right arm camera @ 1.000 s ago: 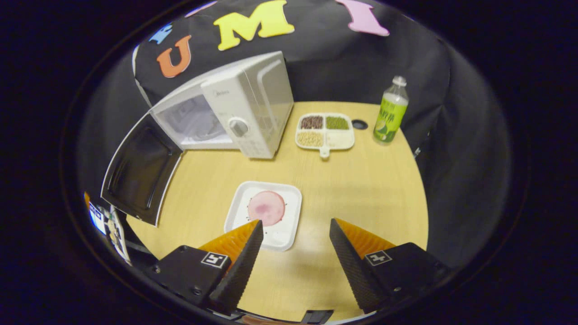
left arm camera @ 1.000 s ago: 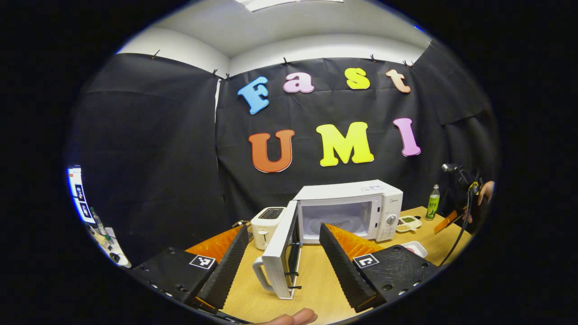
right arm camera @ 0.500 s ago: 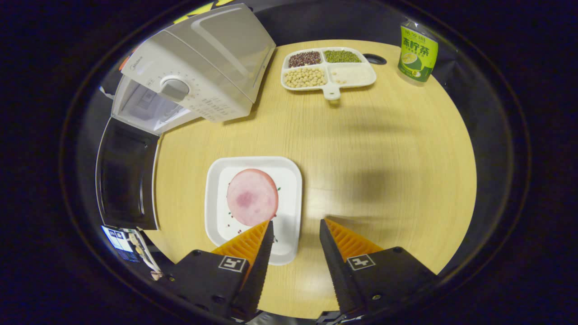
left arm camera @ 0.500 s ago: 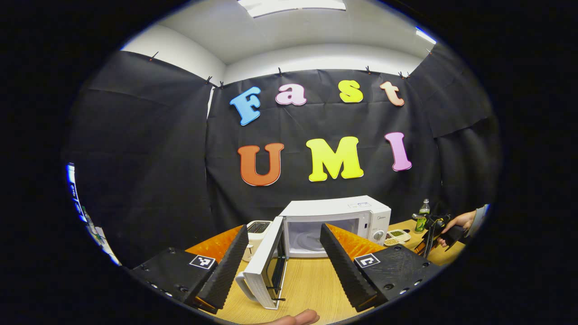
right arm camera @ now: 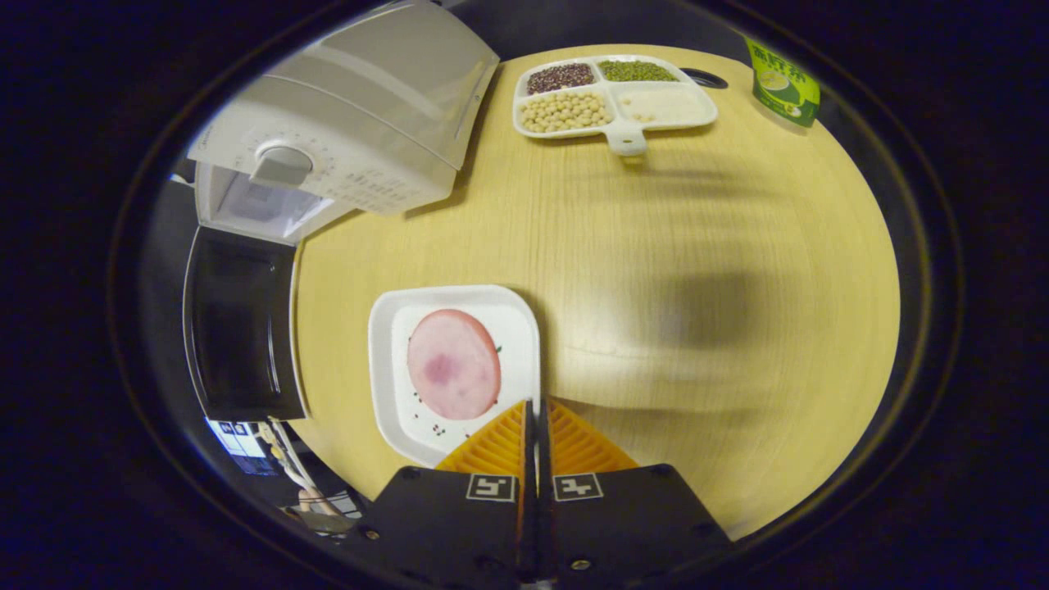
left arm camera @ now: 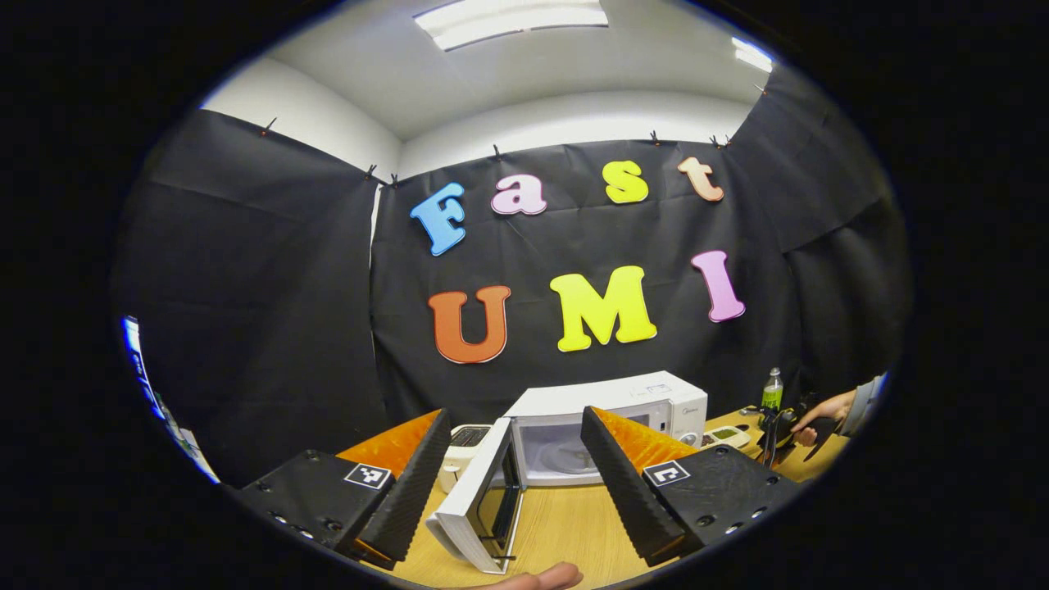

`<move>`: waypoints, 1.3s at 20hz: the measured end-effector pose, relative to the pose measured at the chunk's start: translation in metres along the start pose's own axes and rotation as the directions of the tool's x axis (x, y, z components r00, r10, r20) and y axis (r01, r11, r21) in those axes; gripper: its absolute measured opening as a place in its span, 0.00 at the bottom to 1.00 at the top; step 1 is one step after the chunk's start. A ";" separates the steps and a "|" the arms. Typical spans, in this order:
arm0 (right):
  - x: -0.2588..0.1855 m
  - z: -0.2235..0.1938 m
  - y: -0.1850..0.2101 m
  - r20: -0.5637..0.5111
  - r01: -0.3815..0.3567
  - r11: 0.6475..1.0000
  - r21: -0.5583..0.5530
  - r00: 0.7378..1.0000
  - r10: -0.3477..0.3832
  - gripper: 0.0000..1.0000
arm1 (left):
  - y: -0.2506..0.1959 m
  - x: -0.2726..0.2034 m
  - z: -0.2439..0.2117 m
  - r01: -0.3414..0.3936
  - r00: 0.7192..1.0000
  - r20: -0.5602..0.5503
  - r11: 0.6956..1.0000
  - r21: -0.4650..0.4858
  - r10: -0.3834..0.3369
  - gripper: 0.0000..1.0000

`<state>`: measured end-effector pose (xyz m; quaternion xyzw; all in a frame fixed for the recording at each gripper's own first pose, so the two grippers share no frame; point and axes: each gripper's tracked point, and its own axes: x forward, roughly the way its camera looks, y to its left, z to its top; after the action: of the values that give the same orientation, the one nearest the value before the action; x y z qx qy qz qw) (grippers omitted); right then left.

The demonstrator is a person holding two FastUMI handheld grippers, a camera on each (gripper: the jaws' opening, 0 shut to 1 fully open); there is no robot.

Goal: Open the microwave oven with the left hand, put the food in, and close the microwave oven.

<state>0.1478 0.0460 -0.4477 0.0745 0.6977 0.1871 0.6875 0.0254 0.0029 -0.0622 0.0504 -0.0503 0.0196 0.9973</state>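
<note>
Here, right tool point(right arm camera: 537, 410) clamps the plate point(right arm camera: 393, 328) rim — microwave point(right arm camera: 344, 123) open.

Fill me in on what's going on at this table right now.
A person is working two handheld grippers. The microwave door already hangs open. The right gripper has its fingers closed together on the near right rim of the white plate that carries the ham slice. The left gripper is open, holding nothing, facing the microwave.

Divided dish of beans point(right arm camera: 615, 98), green bottle point(right arm camera: 783, 82), toaster point(left arm camera: 460, 455)
</note>
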 end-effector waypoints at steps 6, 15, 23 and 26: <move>-0.009 -0.009 0.010 0.065 -0.139 0.987 0.080 0.989 0.134 0.04 | -0.018 -0.008 -0.007 0.084 0.996 -0.018 0.996 -0.007 -0.084 0.96; -0.035 -0.030 0.094 0.163 -0.288 0.946 0.146 0.951 0.264 0.04 | -0.018 -0.020 -0.017 0.146 0.989 -0.018 0.988 -0.048 -0.147 0.96; 0.000 -0.034 0.201 0.218 -0.342 0.931 0.129 0.925 0.310 0.04 | 0.044 -0.032 -0.032 0.089 0.995 -0.038 0.996 -0.025 -0.090 0.96; 0.017 -0.024 0.233 0.253 -0.351 0.921 0.167 0.918 0.304 0.04 | 0.067 -0.039 -0.032 0.054 0.998 -0.025 0.998 -0.029 -0.055 0.96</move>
<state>0.0877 0.2629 -0.3794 0.2832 0.6096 0.2163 0.7081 -0.0134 0.0713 -0.0913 0.0373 -0.0365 -0.0077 0.9986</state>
